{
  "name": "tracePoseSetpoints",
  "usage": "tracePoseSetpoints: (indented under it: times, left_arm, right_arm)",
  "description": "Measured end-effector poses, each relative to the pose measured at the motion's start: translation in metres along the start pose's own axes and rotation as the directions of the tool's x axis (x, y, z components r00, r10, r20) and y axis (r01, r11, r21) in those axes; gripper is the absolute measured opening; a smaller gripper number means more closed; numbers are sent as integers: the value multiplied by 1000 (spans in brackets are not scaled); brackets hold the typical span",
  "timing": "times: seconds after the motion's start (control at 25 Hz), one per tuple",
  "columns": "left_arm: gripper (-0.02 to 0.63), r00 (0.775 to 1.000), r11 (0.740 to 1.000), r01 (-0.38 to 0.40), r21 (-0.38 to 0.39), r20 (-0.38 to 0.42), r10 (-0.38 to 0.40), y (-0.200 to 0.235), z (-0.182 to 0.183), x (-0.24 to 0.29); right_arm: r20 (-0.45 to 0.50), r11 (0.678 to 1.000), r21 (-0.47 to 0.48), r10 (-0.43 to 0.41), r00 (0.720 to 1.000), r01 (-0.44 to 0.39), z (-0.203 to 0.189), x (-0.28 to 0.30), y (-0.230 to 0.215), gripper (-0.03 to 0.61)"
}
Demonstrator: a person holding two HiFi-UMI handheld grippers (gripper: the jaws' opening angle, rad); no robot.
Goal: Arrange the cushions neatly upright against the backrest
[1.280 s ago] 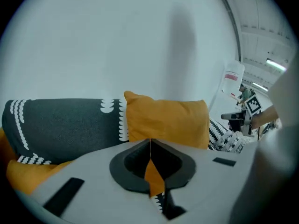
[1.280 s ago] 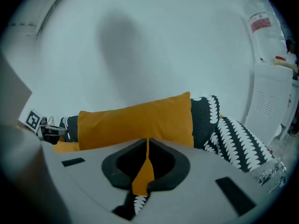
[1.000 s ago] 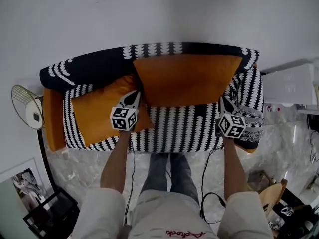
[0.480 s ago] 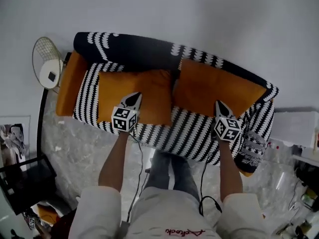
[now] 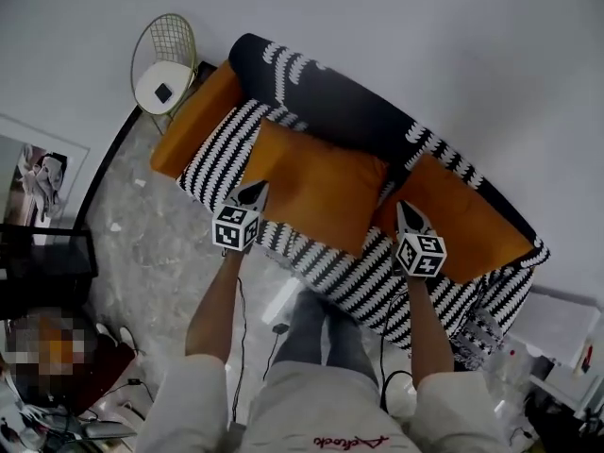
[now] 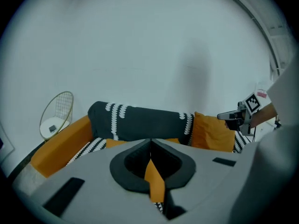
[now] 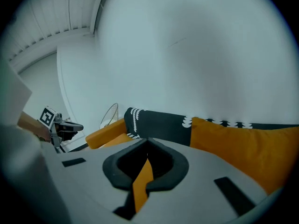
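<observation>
A sofa with a black-and-white patterned cover [image 5: 330,92] runs diagonally across the head view. The left orange cushion [image 5: 321,182] lies low on the seat; in the left gripper view only a strip of it [image 6: 114,143] shows under the black backrest [image 6: 140,122]. The right orange cushion [image 5: 467,220] [image 6: 212,132] [image 7: 243,143] stands against the backrest. My left gripper [image 5: 255,187] [image 6: 150,141] hovers at the left cushion's front corner, shut and empty. My right gripper [image 5: 402,206] [image 7: 147,141] hangs over the gap between the cushions, shut and empty.
The sofa's orange armrest [image 5: 193,116] [image 7: 107,132] is at its left end, with a wire side table [image 5: 162,64] beyond it. A dark rack [image 5: 47,262] stands at the left and a white cabinet [image 5: 557,328] at the lower right. Cables trail over the marble floor [image 5: 170,253].
The head view has swung, so the sofa now lies diagonally. Both grippers have shifted left along the sofa's front, still shut; the right one went from the sofa's right end to between the cushions.
</observation>
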State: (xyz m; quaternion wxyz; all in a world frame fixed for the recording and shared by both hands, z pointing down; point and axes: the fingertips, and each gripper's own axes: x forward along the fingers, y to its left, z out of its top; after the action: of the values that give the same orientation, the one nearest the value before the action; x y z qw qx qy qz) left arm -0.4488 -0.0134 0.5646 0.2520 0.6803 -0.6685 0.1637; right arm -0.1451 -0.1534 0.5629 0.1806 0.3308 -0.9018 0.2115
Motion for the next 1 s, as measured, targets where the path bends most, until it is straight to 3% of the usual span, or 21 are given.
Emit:
tracePoseSetpoints:
  times: [0.24, 0.68, 1.0]
  left_arm:
    - [29, 999, 998, 15, -67, -33, -17, 23, -13, 26]
    - [29, 995, 991, 18, -133, -93, -31, 33, -44, 62]
    - [29, 985, 978, -19, -207, -173, -18, 48, -103, 68]
  right_arm:
    - [-49, 1000, 13, 5, 999, -4, -15, 36, 29, 28]
    - [-144, 999, 30, 25, 989, -21, -46, 78, 25, 28]
    - [-264, 997, 69, 49, 963, -32, -107, 103, 34, 28]
